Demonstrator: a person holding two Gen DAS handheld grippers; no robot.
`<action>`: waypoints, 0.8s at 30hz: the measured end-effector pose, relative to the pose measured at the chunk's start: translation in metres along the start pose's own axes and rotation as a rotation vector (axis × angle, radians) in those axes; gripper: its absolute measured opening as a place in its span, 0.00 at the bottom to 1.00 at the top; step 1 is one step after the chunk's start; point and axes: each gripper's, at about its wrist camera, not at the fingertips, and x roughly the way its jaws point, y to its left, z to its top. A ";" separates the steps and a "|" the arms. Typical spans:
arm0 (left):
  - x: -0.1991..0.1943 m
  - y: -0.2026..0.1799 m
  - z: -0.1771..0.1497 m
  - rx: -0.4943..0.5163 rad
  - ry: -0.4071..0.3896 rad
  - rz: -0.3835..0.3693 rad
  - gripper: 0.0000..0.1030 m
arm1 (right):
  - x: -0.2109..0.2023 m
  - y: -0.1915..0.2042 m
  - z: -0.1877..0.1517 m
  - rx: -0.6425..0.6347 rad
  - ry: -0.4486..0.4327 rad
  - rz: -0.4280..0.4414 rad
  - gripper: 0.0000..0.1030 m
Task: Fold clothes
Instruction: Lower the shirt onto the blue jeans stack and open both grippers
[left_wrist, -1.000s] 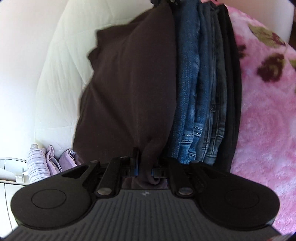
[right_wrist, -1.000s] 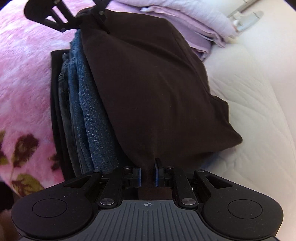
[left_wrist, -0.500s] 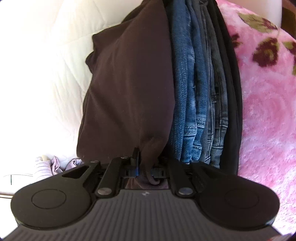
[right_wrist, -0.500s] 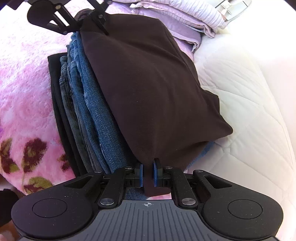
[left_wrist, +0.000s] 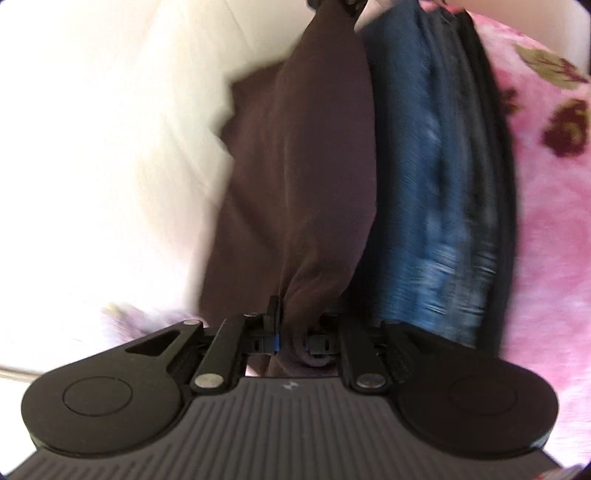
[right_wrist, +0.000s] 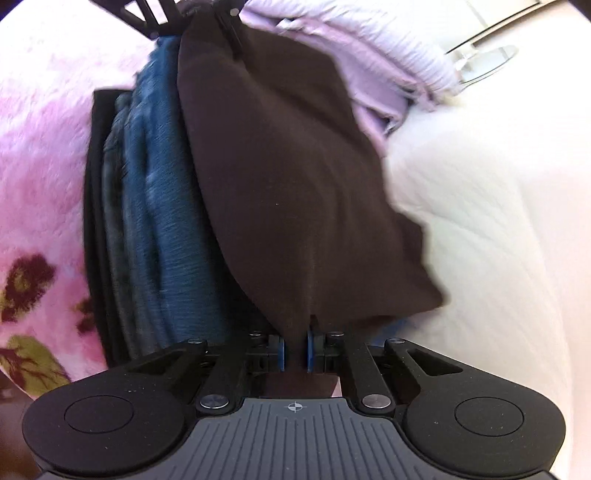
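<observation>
While both the left gripper (left_wrist: 293, 332) and right gripper (right_wrist: 295, 350) stay clamped on the brown garment (right_wrist: 295, 177) (beside stacked jeans (right_wrist: 159, 221)), keep it taut and level.

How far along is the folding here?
Done: a stack of folded jeans on a black garment lies on the pink floral blanket.
In hand: the left gripper and right gripper each pinch an end of the dark brown garment, stretched between them beside the stack.
Left: laying it down; the lilac clothes look unsorted.
</observation>
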 end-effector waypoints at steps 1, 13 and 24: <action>-0.003 0.001 0.002 -0.007 -0.016 0.016 0.08 | -0.010 -0.005 -0.001 0.020 -0.007 -0.025 0.09; 0.015 0.000 0.001 -0.077 0.060 -0.054 0.13 | -0.010 0.029 -0.002 0.075 0.067 0.033 0.09; -0.014 0.039 -0.003 -0.223 0.088 -0.178 0.21 | -0.042 0.014 -0.004 0.083 0.105 0.101 0.13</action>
